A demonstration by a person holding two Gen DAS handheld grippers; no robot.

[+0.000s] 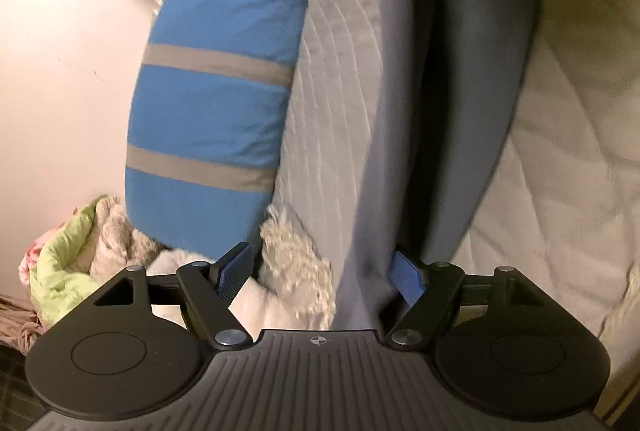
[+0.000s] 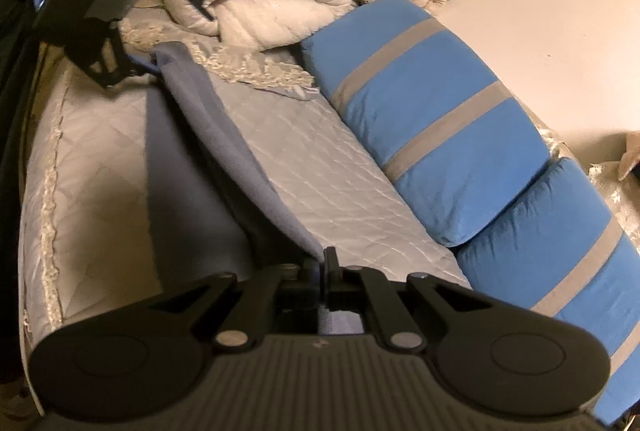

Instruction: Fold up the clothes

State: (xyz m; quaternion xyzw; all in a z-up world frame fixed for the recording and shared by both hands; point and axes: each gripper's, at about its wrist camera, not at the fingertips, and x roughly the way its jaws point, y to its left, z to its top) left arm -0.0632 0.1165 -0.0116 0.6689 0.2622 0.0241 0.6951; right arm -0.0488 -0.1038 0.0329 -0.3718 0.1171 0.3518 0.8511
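The bed (image 2: pixel 100 135) carries a grey-blue garment (image 2: pixel 224 135) stretched as a long strip. Its long axis runs from the right gripper (image 2: pixel 325 263) away toward the left gripper (image 2: pixel 160 27), roughly parallel to the blue pillows (image 2: pixel 452 135) lying to the right of the strip.

Right gripper: jaws narrowed to full closure, pinching the near end of the garment; cloth shows between and behind the fingers. This end is secured.

Left gripper (image 1: pixel 324 271): jaws wide, nothing clamped. In the left wrist view the garment (image 1: pixel 372 191) runs straight ahead from between the fingers; its near end sits close to the right-hand pad (image 1: pixel 406 277). Contact cannot be confirmed because of motion blur.

Judgement: the left gripper is the nearer one to the free far end. The coming move depends on centring that end between the open pads before closing.
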